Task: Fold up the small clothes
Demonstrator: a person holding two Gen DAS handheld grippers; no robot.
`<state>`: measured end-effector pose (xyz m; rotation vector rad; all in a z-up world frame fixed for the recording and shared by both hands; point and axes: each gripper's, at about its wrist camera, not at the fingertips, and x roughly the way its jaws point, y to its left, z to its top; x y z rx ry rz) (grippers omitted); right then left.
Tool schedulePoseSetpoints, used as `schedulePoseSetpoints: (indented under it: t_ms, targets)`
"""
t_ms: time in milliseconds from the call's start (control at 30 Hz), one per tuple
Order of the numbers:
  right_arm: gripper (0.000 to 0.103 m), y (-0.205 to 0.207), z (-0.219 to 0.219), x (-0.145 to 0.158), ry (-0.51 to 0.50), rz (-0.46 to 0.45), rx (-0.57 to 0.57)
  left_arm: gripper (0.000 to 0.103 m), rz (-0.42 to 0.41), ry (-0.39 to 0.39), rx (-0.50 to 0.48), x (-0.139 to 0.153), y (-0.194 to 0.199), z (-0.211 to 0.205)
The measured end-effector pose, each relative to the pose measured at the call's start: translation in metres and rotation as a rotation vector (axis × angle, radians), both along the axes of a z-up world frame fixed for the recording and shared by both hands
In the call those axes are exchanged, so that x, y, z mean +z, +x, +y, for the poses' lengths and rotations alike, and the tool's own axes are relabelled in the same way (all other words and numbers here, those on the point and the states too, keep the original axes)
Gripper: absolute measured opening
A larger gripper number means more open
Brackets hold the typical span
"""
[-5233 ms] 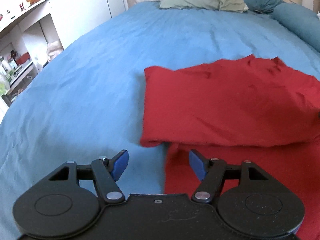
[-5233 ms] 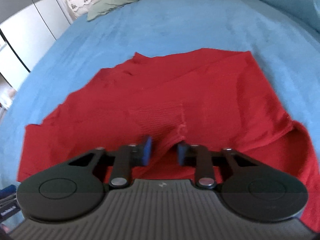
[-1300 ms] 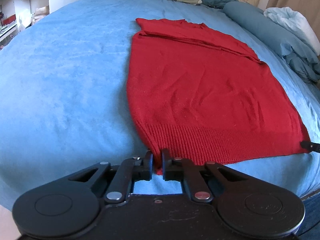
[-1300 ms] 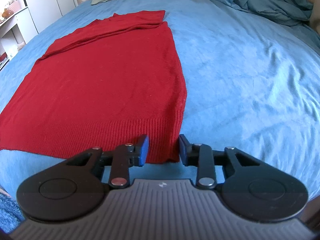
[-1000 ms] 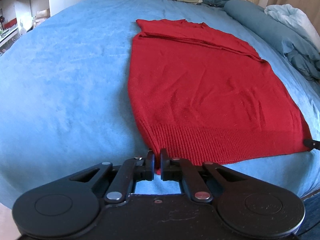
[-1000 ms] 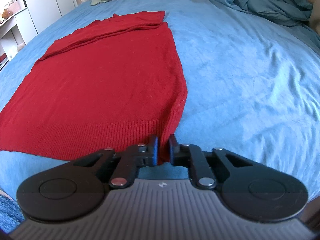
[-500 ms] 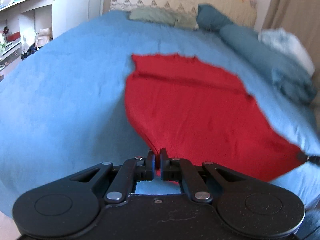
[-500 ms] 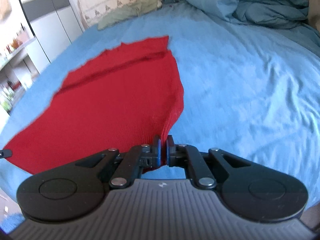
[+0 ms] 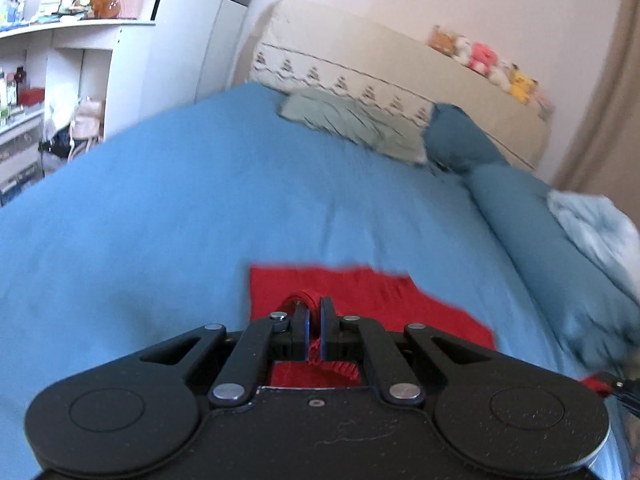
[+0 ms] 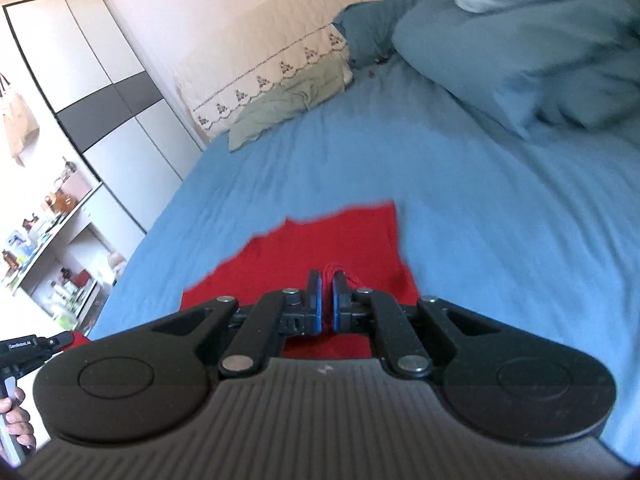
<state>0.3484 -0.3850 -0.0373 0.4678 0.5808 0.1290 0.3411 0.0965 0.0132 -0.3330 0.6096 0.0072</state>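
- The bed, under its blue cover, is filling most of both views, with pillows and a rumpled blue duvet sitting along its far and right sides.
- The red sweater is now showing only as a short strip past the fingers; a second ago it was lying spread out long and flat on the cover, so its near hem is being lifted and carried toward the far end.
- That is looking like the lengthwise fold in progress: the hem is travelling over the body of the garment, and the halves are not yet laid together.
- The far part of the sweater is lying flat on the bed, its edges blurred; the ribbed hem is bunching into small pleats where it is being pinched.
- The left tool is clamping one hem corner, with red knit squeezed between its closed fingers.
- The right tool is clamping the other hem corner the same way, its blue pads pressing on a tuft of red fabric.
- In the right wrist view, the other tool is showing at the left edge, gripped by the person's hand.
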Motion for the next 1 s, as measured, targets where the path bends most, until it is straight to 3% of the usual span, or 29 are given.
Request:
schedulePoseSetpoints:
  t_ms: [100,200,300,400,467,533,567,600,633,667,700,800,900,1000]
  targets:
    - [0.020,0.089,0.010,-0.010,-0.050,-0.028,-0.012,0.004,0.009,0.006,0.071,-0.022,0.085,-0.002]
    - [0.020,0.172,0.020,-0.048,-0.088,-0.012,-0.028,0.004,0.055,0.026,0.122,-0.067,0.159,-0.004]
    - [0.020,0.223,0.027,-0.095,-0.106,0.058,-0.054,0.004,0.141,0.035,0.136,-0.118,0.204,-0.006]
    - [0.020,0.246,0.027,-0.123,-0.092,0.086,-0.062,0.004,0.195,0.023,0.152,-0.146,0.222,-0.002]
    - [0.021,0.255,0.027,-0.129,-0.100,0.089,-0.052,0.006,0.212,0.020,0.152,-0.150,0.228,0.003]
    - [0.024,0.262,0.026,-0.127,-0.117,0.102,-0.038,0.018,0.218,0.008,0.158,-0.145,0.229,0.010]
    - [0.033,0.264,0.026,-0.125,-0.132,0.106,-0.036,0.046,0.215,0.010,0.171,-0.140,0.227,0.012]
    - [0.058,0.262,0.026,-0.120,-0.149,0.108,-0.034,0.074,0.211,0.020,0.184,-0.133,0.226,0.012]
    - [0.072,0.256,0.028,-0.115,-0.165,0.097,-0.028,0.078,0.200,0.036,0.196,-0.125,0.219,0.013]
    - [0.093,0.249,0.031,-0.107,-0.193,0.080,-0.020,0.081,0.185,0.063,0.194,-0.117,0.209,0.012]
    - [0.097,0.238,0.035,-0.100,-0.214,0.059,-0.010,0.084,0.175,0.098,0.172,-0.110,0.199,0.008]
    - [0.099,0.204,0.054,-0.090,-0.231,0.049,0.067,0.096,0.186,0.224,0.074,-0.101,0.161,-0.017]
    - [0.101,0.182,0.078,-0.103,-0.226,0.101,0.123,0.099,0.255,0.190,-0.038,-0.123,0.129,-0.034]
    - [0.101,0.176,0.093,-0.126,-0.226,0.178,0.143,0.098,0.335,0.193,-0.075,-0.151,0.111,-0.045]
